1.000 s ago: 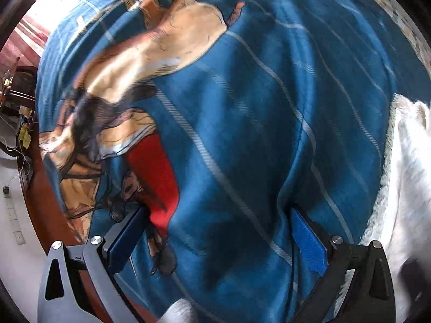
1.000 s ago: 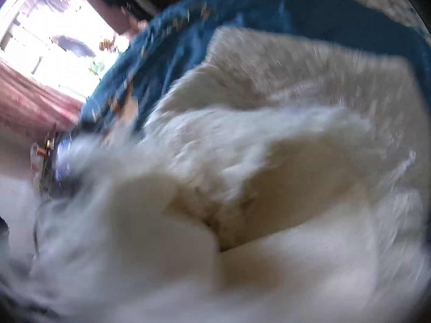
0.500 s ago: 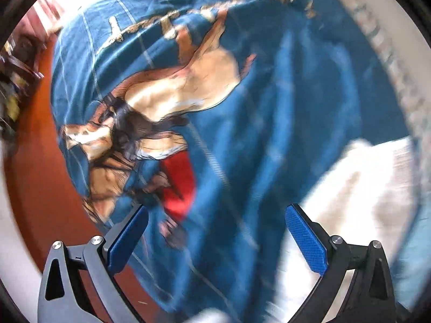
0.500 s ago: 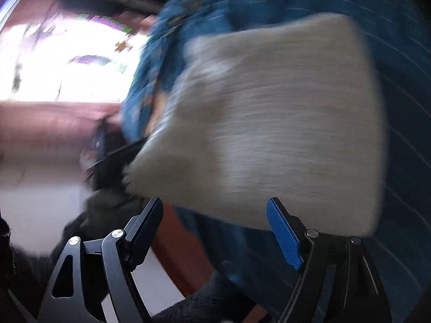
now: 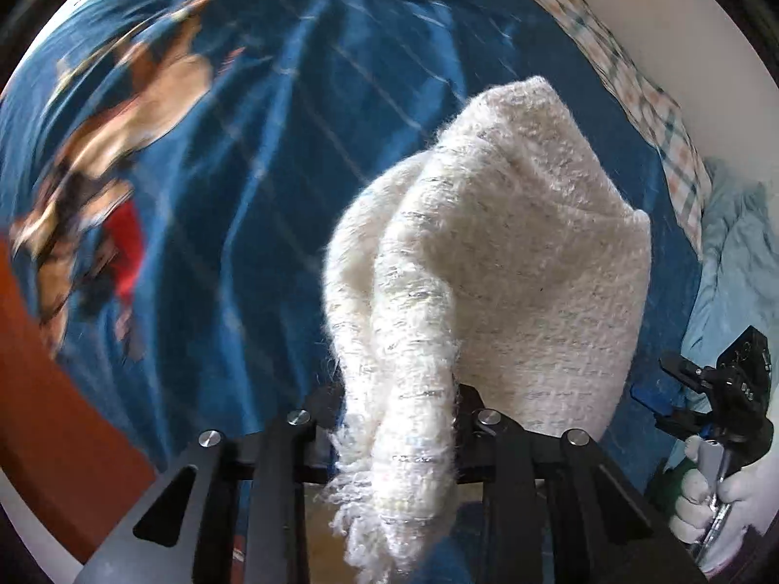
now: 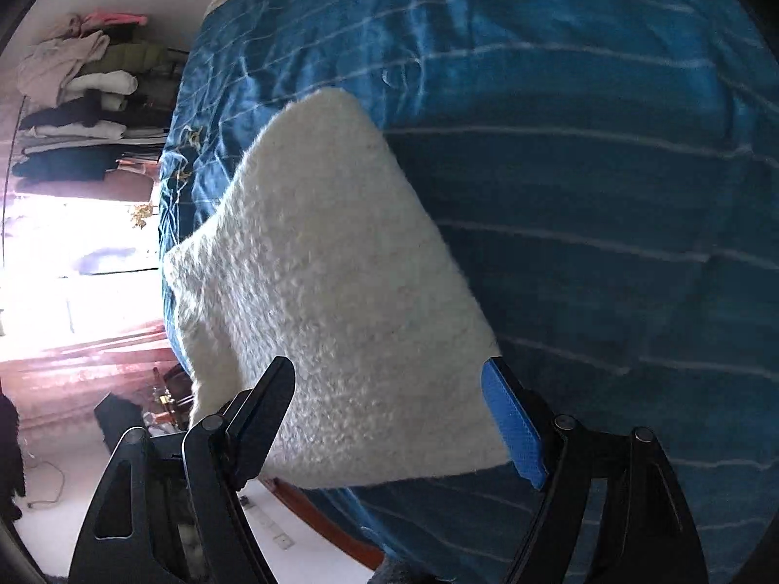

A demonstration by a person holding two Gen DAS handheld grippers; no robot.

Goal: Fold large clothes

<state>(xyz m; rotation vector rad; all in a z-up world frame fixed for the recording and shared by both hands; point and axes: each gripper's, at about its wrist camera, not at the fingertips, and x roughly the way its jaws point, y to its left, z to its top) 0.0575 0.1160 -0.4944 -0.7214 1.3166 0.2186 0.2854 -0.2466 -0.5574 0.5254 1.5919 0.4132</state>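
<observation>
One fuzzy white knit (image 5: 496, 263) is the whole story here, folded into a thick pad and sitting on the blue bedspread (image 5: 272, 204). Your left gripper (image 5: 397, 418) is clamped tight on one bunched-up edge of it, with the fringe spilling out below the fingers, so that end is lifted while the rest of the knit slopes away onto the bed. Your right gripper (image 6: 389, 418) is spread wide and grabbing nothing; from its camera the knit (image 6: 336, 301) shows between the two fingers, but I can't tell if either pad is actually touching it. In the left view you can see that same right gripper (image 5: 681, 399) off to the side, clear of the knit. The bedspread (image 6: 584, 194) has thin pale stripes and a big cartoon print. A plaid pillow (image 5: 647, 112) lies along the far edge, and there's a pile of clothes (image 6: 83, 112) stacked beyond the bed.
</observation>
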